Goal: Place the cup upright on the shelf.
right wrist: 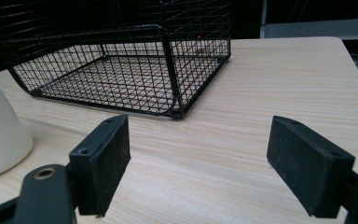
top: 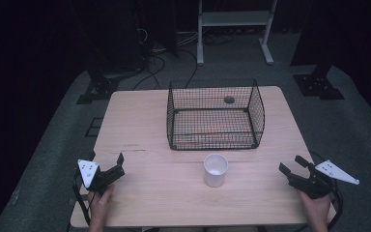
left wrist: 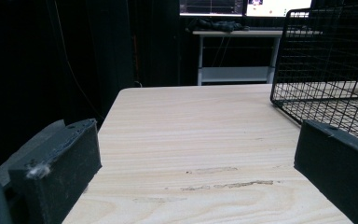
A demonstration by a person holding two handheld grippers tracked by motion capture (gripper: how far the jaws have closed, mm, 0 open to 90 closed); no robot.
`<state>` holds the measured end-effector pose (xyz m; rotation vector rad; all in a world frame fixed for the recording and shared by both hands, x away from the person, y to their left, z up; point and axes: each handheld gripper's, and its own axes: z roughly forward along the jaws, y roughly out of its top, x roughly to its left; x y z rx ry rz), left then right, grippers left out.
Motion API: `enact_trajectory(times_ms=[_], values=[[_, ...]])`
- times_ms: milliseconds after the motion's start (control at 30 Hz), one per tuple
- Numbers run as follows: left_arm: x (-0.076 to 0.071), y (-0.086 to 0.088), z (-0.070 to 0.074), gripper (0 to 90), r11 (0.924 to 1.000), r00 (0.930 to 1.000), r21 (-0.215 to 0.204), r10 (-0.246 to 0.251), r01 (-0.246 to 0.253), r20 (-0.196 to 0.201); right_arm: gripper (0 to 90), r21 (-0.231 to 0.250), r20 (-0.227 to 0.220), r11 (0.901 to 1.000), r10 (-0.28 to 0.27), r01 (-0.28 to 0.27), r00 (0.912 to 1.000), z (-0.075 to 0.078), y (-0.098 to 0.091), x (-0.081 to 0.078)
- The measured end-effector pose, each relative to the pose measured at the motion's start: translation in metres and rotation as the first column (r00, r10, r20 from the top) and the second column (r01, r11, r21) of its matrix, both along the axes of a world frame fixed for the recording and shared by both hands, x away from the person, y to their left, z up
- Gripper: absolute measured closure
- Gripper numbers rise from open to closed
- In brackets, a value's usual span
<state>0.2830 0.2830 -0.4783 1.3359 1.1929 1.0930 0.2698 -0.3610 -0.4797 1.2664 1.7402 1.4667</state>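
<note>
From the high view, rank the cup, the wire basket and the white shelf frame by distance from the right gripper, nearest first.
1. Cup, on the table to the left of the right gripper.
2. Wire basket, mid-table beyond the cup.
3. White shelf frame, on the floor past the table's far edge.

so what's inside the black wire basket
Nothing lies in the black wire mesh basket; the light wooden table shows through its floor. A small dark round spot sits behind its far wall, unclear what.
</note>
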Motion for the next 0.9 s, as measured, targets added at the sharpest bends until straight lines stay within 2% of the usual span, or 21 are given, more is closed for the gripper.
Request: enact_trajectory(times_ms=[100,267,333,400,533,667,900], values=[[0.000,-0.001,0.000,0.0,1.0000,1.0000,0.006,-0.003,0.003,0.000,20.0,0.015,-0.005,0.9999,0.002,-0.002,1.0000,0.000,-0.001,0.001],[0.000,-0.001,0.000,0.0,1.0000,1.0000,0.005,-0.002,0.002,0.000,20.3,0.008,-0.012,0.9999,-0.011,0.011,0.9999,0.000,-0.001,0.001],[-0.001,0.000,0.000,0.0,1.0000,1.0000,0.002,-0.001,0.001,-0.001,20.3,0.029,-0.016,0.9996,0.000,0.000,0.9999,0.000,-0.001,0.002],[-0.001,0.000,0.000,0.0,1.0000,1.0000,0.003,-0.005,0.005,0.001,20.1,0.009,-0.023,0.9999,0.007,-0.007,0.9997,0.002,0.001,0.002],[-0.001,0.000,0.000,0.0,1.0000,1.0000,0.005,-0.005,0.005,0.002,20.1,-0.043,-0.005,0.9984,0.036,-0.036,0.9994,0.010,0.012,0.001],[-0.001,0.000,0.000,0.0,1.0000,1.0000,0.001,-0.004,0.004,0.001,20.1,-0.058,0.005,0.9965,0.061,-0.061,0.9981,0.015,0.019,0.002],[-0.001,0.000,0.000,0.0,1.0000,1.0000,0.001,-0.003,0.003,0.001,20.5,-0.088,-0.008,0.9917,0.093,-0.094,0.9956,0.023,0.022,0.006]])
